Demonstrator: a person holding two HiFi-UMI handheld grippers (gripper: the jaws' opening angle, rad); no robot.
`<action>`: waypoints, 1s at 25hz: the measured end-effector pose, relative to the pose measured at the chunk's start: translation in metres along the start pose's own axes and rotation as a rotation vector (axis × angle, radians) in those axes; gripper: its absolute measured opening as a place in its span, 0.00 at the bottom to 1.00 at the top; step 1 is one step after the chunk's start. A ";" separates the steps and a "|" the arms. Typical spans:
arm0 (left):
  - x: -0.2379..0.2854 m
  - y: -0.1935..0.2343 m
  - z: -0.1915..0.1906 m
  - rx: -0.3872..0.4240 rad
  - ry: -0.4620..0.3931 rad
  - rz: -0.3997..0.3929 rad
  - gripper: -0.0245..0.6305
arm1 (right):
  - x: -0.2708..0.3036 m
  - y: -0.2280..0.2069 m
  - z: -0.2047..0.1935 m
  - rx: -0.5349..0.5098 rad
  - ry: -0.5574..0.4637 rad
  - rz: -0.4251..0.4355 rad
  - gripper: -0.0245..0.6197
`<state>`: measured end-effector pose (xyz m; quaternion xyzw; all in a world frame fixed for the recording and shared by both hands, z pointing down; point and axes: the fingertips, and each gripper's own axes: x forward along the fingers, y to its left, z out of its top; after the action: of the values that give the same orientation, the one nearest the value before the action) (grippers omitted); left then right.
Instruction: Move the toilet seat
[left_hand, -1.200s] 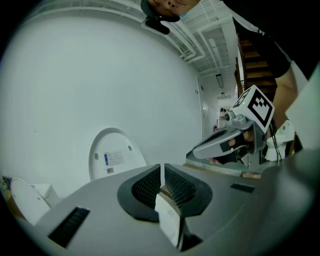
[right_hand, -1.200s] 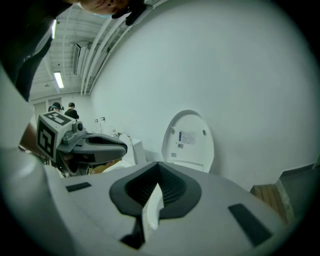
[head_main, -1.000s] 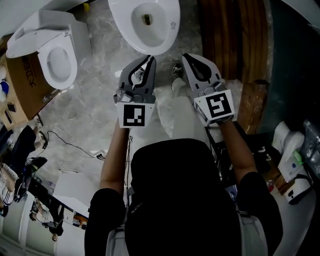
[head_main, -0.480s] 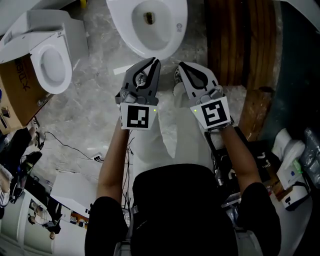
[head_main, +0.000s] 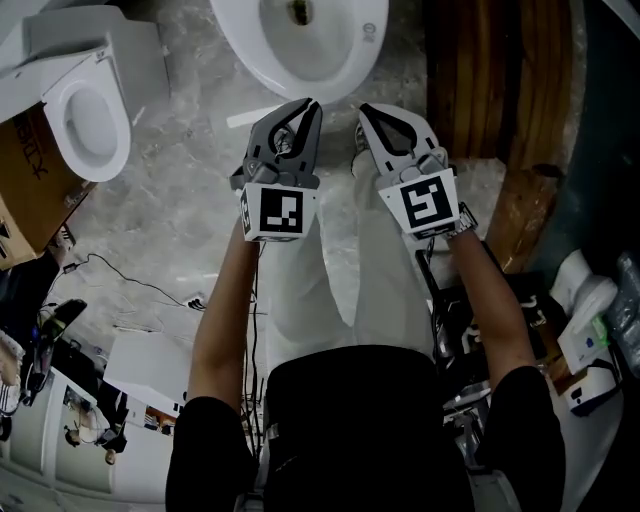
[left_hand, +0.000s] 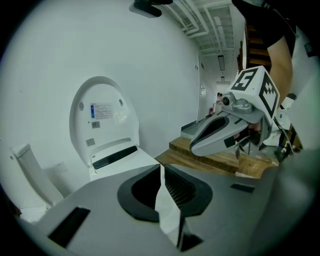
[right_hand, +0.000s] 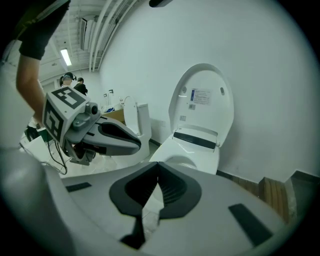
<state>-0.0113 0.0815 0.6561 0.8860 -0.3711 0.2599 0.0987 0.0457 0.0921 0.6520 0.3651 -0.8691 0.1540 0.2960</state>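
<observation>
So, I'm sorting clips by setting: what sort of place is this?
Likely a workshop or test space, not a home bathroom: a toilet, a second toilet nearby, a cardboard box, wooden boards.

Toilet (head_main: 330, 60) ahead, second toilet (head_main: 100, 45) at left, planks (head_main: 490, 80) at right

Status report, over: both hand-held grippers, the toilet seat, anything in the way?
Shut and empty: left hand-held gripper, right hand-held gripper, both short of the toilet. Its lid upright, untouched. Nothing seen blocking the way.

Second toilet (head_main: 90, 112) beside a cardboard box (head_main: 25, 195), wooden planks (head_main: 495, 80), thin cable (head_main: 130, 283).
</observation>
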 end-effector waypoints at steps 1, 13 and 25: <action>0.003 0.000 -0.007 0.004 0.006 -0.003 0.09 | 0.005 0.000 -0.005 -0.014 0.001 0.005 0.05; 0.045 -0.007 -0.089 0.076 0.129 -0.109 0.09 | 0.065 0.012 -0.080 -0.148 0.172 0.135 0.06; 0.077 -0.017 -0.140 0.250 0.277 -0.303 0.18 | 0.108 0.026 -0.130 -0.365 0.328 0.304 0.23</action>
<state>-0.0076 0.0984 0.8158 0.8929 -0.1817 0.4049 0.0761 0.0186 0.1141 0.8192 0.1414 -0.8677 0.0948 0.4671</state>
